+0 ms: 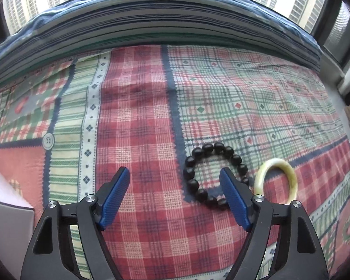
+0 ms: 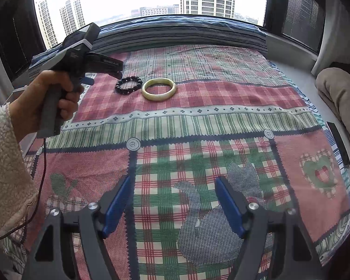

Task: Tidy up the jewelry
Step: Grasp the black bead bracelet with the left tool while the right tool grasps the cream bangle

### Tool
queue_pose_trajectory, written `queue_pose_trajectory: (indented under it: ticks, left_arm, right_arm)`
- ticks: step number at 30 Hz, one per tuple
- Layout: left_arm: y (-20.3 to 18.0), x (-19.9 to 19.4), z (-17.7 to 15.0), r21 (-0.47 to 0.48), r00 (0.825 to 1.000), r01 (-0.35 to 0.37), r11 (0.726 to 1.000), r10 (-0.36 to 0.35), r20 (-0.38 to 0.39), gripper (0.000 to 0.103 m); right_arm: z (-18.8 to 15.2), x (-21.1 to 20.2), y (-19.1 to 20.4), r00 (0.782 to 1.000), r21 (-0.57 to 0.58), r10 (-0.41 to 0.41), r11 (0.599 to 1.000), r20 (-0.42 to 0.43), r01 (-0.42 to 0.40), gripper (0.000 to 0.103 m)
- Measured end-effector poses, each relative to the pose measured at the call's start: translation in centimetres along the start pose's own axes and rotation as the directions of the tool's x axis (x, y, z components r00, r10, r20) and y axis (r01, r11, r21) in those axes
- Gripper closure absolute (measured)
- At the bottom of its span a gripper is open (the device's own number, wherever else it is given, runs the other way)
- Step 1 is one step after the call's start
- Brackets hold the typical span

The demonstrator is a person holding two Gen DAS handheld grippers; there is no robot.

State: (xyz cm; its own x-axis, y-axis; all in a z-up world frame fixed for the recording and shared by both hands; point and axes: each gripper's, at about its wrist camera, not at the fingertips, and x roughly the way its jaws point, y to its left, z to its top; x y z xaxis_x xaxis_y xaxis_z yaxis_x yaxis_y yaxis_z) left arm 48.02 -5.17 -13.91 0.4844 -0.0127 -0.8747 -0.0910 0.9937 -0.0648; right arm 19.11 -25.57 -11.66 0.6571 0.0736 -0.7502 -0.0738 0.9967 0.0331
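Observation:
A black bead bracelet lies flat on the patchwork cloth, touching a pale jade bangle on its right. My left gripper is open just above the cloth; its right finger covers part of the bead bracelet, and its left finger is over bare cloth. In the right wrist view the bead bracelet and the bangle lie far ahead, with the left gripper held over the bracelet's left side. My right gripper is open and empty over the near cloth.
A folded blue striped blanket lies along the window at the far edge. A beige cushion and a dark flat object sit off the cloth's right edge. A pale box corner is at the left.

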Motion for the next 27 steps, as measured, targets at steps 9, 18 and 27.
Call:
queue_pose_trajectory:
  ticks: [9, 18, 27]
  left_arm:
    - [-1.6, 1.8, -2.1, 0.098, 1.000, -0.019, 0.995, 0.017, 0.025, 0.094]
    - [5.3, -1.9, -8.1, -0.009, 0.998, 0.051, 0.999, -0.051, -0.048, 0.094]
    - [11.6, -7.3, -15.6, -0.067, 0.992, 0.073, 0.995, -0.079, -0.093, 0.094]
  right_arm:
    - [0.8, -0.3, -0.9, 0.999, -0.006, 0.034, 0.999, -0.003, -0.034, 0.028]
    - [10.3, 6.3, 1.7, 0.991, -0.145, 0.134, 0.981, 0.032, -0.128, 0.028]
    - [16.8, 19.3, 5.5, 0.967, -0.200, 0.192, 0.954, -0.170, -0.224, 0.059]
